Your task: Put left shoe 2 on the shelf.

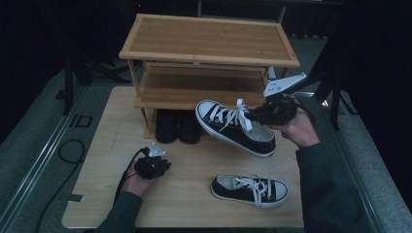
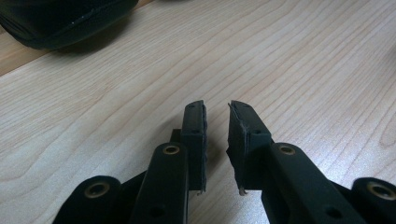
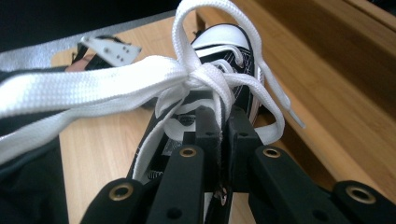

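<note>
A black sneaker with white laces [image 1: 233, 128] hangs tilted in the air in front of the wooden shoe rack [image 1: 209, 41], toe towards the left. My right gripper [image 1: 252, 116] is shut on the edge of its opening beside the tongue. In the right gripper view the jaws [image 3: 224, 119] pinch the shoe's collar below the tied bow [image 3: 196, 77], and the white toe cap [image 3: 224, 42] points away. The matching sneaker [image 1: 250, 189] lies on the table near the front edge. My left gripper [image 1: 160, 165] rests low over the table, its jaws [image 2: 217, 109] a little apart with nothing between them.
A pair of dark shoes [image 1: 177, 126] stands under the rack's lower shelf; one shoe's edge [image 2: 60, 18] lies ahead of the left gripper. The light wooden table [image 1: 107, 145] ends close behind the rack. A cable loops on the floor at the left [image 1: 70, 150].
</note>
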`<action>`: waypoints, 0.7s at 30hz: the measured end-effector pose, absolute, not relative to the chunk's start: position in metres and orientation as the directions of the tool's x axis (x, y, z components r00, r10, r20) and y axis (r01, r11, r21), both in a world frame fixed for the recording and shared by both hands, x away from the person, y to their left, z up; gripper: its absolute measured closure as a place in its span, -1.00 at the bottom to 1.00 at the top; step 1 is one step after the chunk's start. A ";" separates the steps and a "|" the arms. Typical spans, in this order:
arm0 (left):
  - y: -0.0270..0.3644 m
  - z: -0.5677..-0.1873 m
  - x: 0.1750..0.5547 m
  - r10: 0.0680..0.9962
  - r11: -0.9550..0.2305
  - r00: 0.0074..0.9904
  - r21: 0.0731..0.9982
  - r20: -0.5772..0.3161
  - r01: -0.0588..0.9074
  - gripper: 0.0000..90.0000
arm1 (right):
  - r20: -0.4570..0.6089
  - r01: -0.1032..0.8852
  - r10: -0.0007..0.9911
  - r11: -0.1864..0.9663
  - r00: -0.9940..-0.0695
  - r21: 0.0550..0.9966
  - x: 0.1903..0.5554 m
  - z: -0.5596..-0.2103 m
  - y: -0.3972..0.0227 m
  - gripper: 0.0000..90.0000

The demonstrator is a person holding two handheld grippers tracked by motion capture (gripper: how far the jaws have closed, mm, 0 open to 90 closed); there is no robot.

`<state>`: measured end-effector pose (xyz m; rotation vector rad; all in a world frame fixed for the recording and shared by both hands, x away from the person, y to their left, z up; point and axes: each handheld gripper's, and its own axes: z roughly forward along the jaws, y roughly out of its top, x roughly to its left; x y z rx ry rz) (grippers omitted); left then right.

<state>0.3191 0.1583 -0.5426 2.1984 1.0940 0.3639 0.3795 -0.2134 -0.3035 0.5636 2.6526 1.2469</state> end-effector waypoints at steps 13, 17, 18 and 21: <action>0.159 -0.543 0.320 0.787 -0.445 0.616 0.656 -0.038 0.610 0.70 | 0.053 0.309 0.443 0.530 -0.895 0.790 0.404 -0.305 -0.206 0.91; 0.158 -0.544 0.320 0.785 -0.447 0.618 0.655 -0.039 0.609 0.70 | 0.053 0.314 0.459 0.516 -0.887 0.797 0.409 -0.306 -0.203 0.91; 0.158 -0.544 0.320 0.785 -0.446 0.618 0.656 -0.040 0.609 0.70 | 0.051 0.318 0.467 0.512 -0.883 0.798 0.411 -0.306 -0.202 0.91; 0.158 -0.543 0.320 0.787 -0.446 0.616 0.656 -0.038 0.610 0.70 | 0.056 0.329 0.489 0.494 -0.871 0.805 0.415 -0.306 -0.201 0.91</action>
